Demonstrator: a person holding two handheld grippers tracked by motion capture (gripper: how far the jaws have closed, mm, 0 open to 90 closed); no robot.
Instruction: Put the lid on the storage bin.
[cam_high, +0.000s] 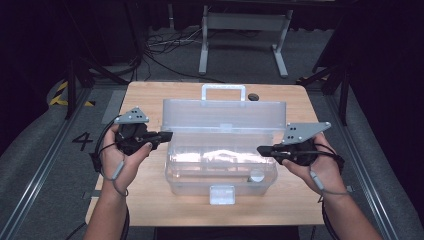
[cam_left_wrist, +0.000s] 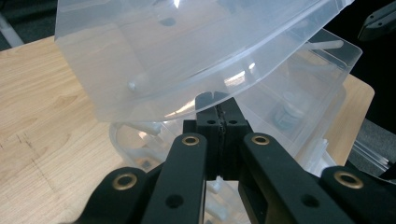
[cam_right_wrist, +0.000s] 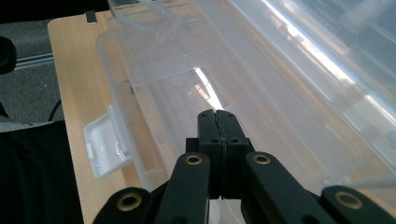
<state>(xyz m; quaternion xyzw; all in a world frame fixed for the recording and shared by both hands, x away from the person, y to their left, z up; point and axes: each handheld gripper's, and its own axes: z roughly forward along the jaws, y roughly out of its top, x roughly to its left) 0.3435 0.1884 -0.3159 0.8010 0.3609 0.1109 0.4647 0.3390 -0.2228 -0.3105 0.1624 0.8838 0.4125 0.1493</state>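
Clear plastic box (cam_high: 220, 160), lid raised

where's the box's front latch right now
In the high view the latch hangs open at the middle of the clear box's front wall, near the table's near edge, between both hands.

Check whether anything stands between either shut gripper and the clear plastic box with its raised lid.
Nothing visible does. The left gripper is at the left end of the clear plastic box, the right gripper at its right end, with nothing between.
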